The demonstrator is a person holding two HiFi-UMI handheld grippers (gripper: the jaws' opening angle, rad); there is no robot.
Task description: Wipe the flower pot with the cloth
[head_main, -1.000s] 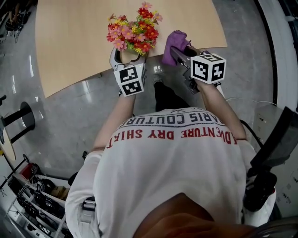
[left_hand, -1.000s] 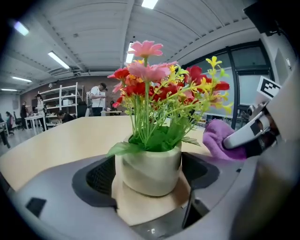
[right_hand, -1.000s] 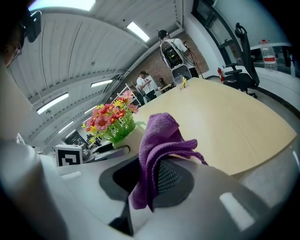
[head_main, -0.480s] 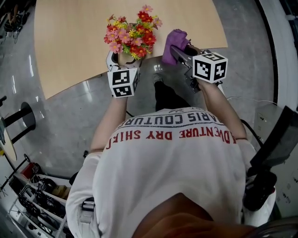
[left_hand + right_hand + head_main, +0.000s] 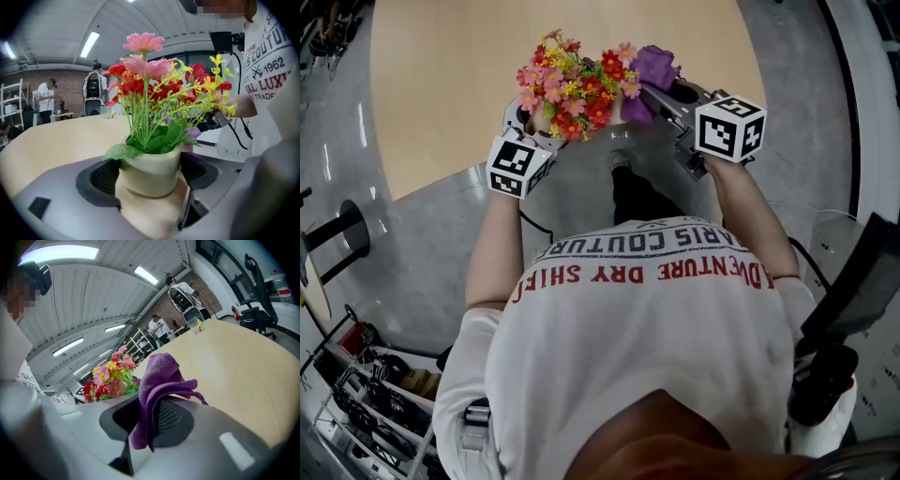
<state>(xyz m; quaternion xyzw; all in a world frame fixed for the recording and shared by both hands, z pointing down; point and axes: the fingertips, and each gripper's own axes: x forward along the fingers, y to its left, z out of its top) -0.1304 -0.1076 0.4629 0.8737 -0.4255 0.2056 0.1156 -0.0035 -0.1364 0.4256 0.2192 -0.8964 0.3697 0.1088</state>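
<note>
Top centre, head view: flowers (image 5: 572, 89) hide the flower pot (image 5: 150, 169), clamped in the wide-set left gripper (image 5: 152, 175); right gripper (image 5: 151, 422) pinches the purple cloth (image 5: 161, 376).

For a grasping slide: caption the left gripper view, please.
Left hand-held gripper clamps a cream flower pot of bright flowers, with a wooden table behind.
</note>
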